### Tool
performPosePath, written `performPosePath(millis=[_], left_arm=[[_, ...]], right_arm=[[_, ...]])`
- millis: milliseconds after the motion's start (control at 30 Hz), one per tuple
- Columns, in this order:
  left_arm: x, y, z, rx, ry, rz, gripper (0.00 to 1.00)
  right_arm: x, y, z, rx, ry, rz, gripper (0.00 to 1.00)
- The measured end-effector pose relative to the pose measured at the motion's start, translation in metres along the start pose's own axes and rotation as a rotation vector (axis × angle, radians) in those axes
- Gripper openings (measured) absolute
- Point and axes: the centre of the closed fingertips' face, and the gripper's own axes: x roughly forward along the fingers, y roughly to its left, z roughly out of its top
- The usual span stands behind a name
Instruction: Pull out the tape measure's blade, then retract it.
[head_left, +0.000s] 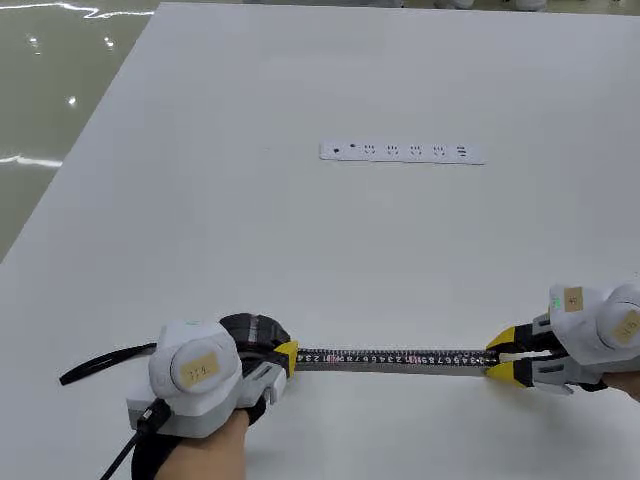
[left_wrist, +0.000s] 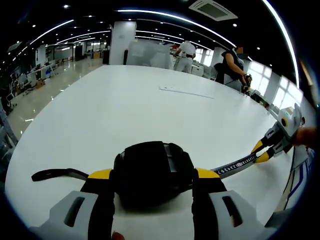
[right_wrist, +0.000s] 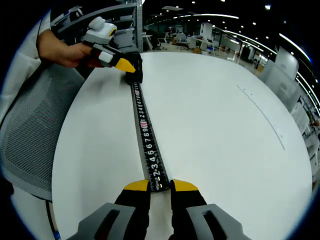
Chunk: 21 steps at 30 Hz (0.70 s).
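Note:
A black tape measure case (head_left: 255, 333) (left_wrist: 152, 170) rests on the white table, with my left gripper (head_left: 282, 365) (left_wrist: 152, 175) shut on it. A black wrist strap (head_left: 105, 362) (left_wrist: 57, 174) trails to its left. The blade (head_left: 395, 358) (right_wrist: 146, 137) (left_wrist: 235, 164) lies pulled out flat across the table to the right, numbers up. My right gripper (head_left: 503, 358) (right_wrist: 159, 186) is shut on the blade's end. In the right gripper view the left gripper (right_wrist: 122, 62) and the case sit at the blade's far end.
A white power strip (head_left: 402, 152) (left_wrist: 186, 91) (right_wrist: 262, 115) lies flat at mid-table beyond the tape. The table's left edge (head_left: 75, 140) borders a glossy floor. People stand at the far side in the left gripper view.

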Motion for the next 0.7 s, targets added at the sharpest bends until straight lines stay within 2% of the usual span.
performPosePath(millis=[367,700], left_arm=[[-0.0003,0.0007,-0.0009,0.005,0.006,-0.010,0.56],[0.0003,0.0010,-0.0002,-0.001,0.008,-0.012,0.56]], right_arm=[[-0.0002,0.0014,0.0002,-0.002,0.002,-0.003,0.12],[0.0030,0.0049,0.0083,-0.023,-0.003,0.001,0.12]])
